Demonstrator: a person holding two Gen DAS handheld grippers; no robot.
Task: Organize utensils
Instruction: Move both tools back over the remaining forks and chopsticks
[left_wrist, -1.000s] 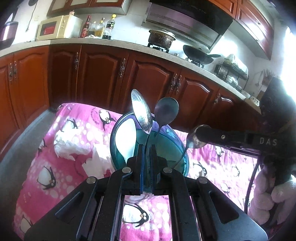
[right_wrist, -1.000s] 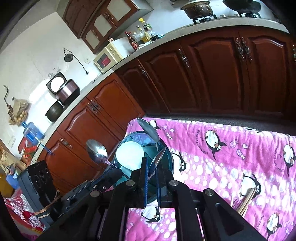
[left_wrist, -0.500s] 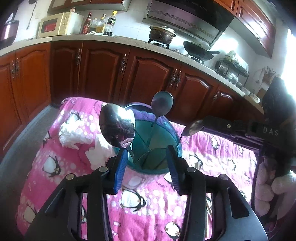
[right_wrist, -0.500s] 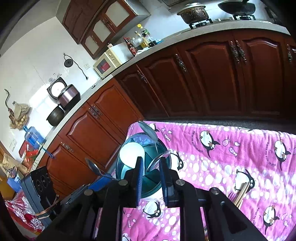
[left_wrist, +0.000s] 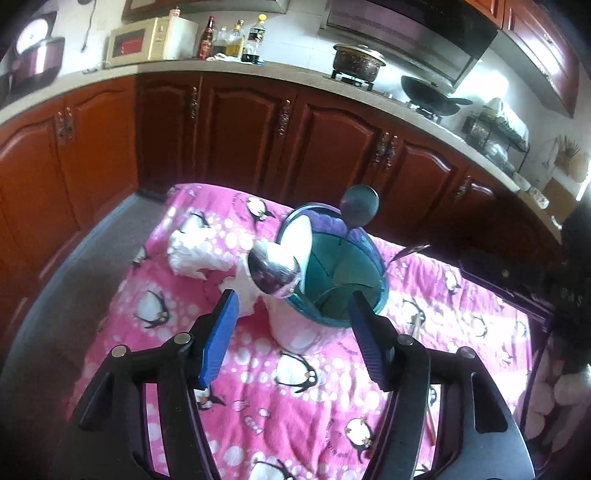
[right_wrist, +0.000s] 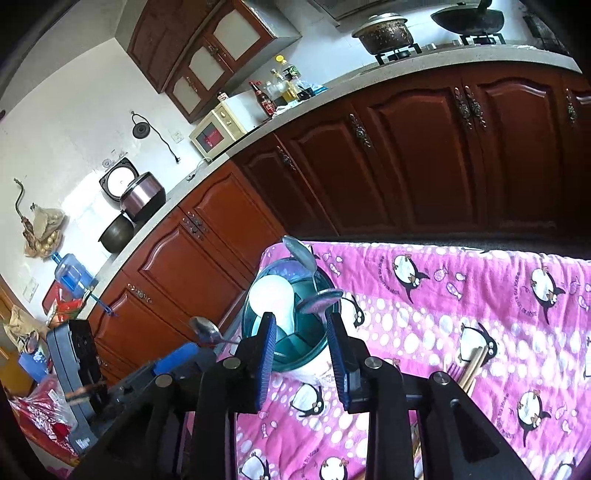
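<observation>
Standing on the pink penguin-print cloth (left_wrist: 295, 406) over the table, a round teal utensil holder (left_wrist: 369, 295) with inner dividers carries three metal spoons (left_wrist: 275, 273), bowls up, and one white ladle (right_wrist: 273, 295). Several wooden chopsticks (right_wrist: 471, 369) lie to its right. Left claw (left_wrist: 291, 332) and right claw (right_wrist: 301, 343) are both opening, gripping nothing.

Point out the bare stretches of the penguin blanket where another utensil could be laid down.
The widest free patch of the penguin blanket lies right of the teal holder, above the chopsticks. Another lies in front of the holder, between the open left tool's pads. It is crowded left of the holder, around the crumpled white tissue, and at the chopsticks.
</observation>
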